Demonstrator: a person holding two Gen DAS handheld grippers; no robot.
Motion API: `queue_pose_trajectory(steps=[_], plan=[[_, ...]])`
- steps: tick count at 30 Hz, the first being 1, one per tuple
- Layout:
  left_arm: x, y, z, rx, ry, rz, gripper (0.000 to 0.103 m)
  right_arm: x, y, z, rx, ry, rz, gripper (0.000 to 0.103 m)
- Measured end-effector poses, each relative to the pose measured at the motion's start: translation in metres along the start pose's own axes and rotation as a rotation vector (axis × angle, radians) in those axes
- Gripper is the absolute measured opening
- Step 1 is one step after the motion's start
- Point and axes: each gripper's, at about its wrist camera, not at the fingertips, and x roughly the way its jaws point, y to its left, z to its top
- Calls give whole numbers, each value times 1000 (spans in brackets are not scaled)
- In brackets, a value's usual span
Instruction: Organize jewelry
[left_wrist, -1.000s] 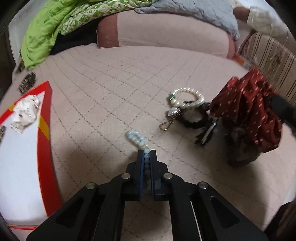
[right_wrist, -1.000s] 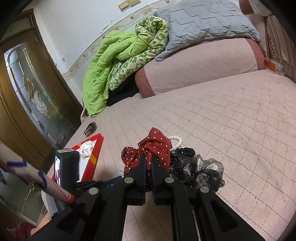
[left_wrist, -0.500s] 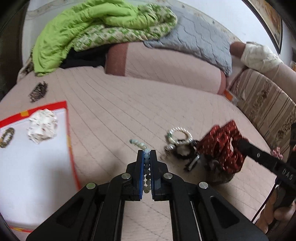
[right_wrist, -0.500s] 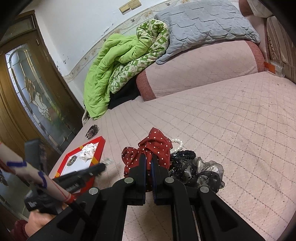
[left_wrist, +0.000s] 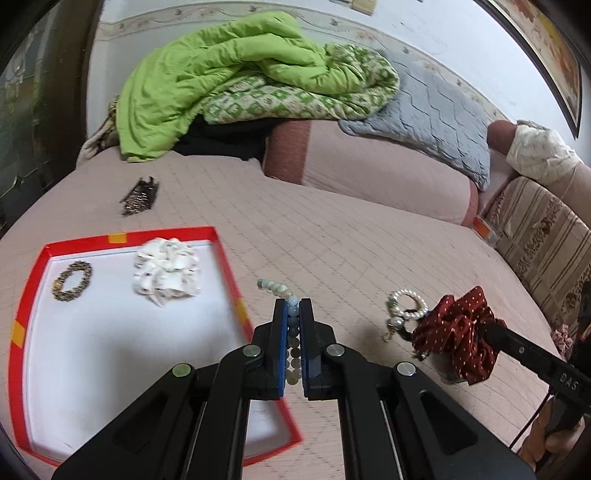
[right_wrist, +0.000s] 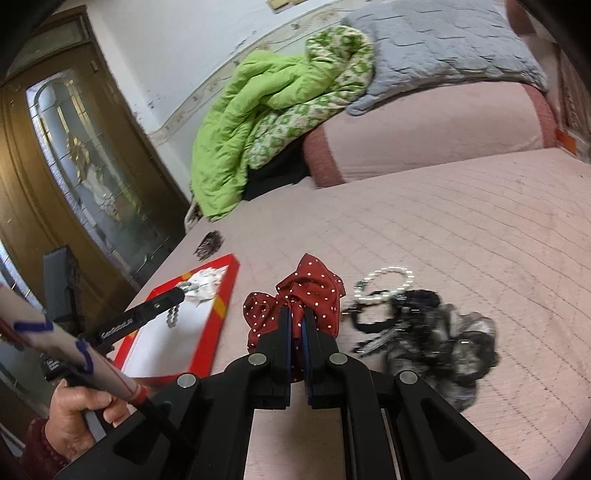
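Two grips to mind: my left tongs (left_wrist: 293, 314), clamped on the pale bead bracelet (left_wrist: 286, 295), should clear the red tray (left_wrist: 225, 266) rim just leftward before releasing, while my right tongs (right_wrist: 295, 325) keep the red dotted scrunchie (right_wrist: 295, 295) pinched clear of the bed (right_wrist: 461, 240).

Left wrist view: the lower run of the pale green bead bracelet (left_wrist: 291, 332) is hidden between the fingers of the left gripper (left_wrist: 293, 314). The near corner of the red-rimmed tray (left_wrist: 225, 258) lies behind the gripper body. The hand (left_wrist: 554, 439) at the lower right is cut off by the edge.

Right wrist view: the dark pile (right_wrist: 436, 332) beside the pearl bracelet (right_wrist: 384, 282) is motion-blurred, so its separate pieces cannot be told apart. The middle of the red dotted scrunchie (right_wrist: 295, 295) is hidden between the fingers of the right gripper (right_wrist: 295, 325). The dark clip (right_wrist: 209, 243) beyond the tray is too small and blurred to identify.
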Motion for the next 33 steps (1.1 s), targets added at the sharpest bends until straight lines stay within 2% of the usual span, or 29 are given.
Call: queue_pose_trajectory(steps=[9,16,23,33], plan=[[-20,57,3,-77,-25,29,5,40,70,1,-29,61,123,6],[-25,111,0,-140,-14,81,5,83,119,3,-76,123,169,6],[-17,151,-1,-185,31,139,5,128,143,1,-79,201,172,6],[10,174,8,-251,87,142,5,186,158,6,-89,303,117,6]])
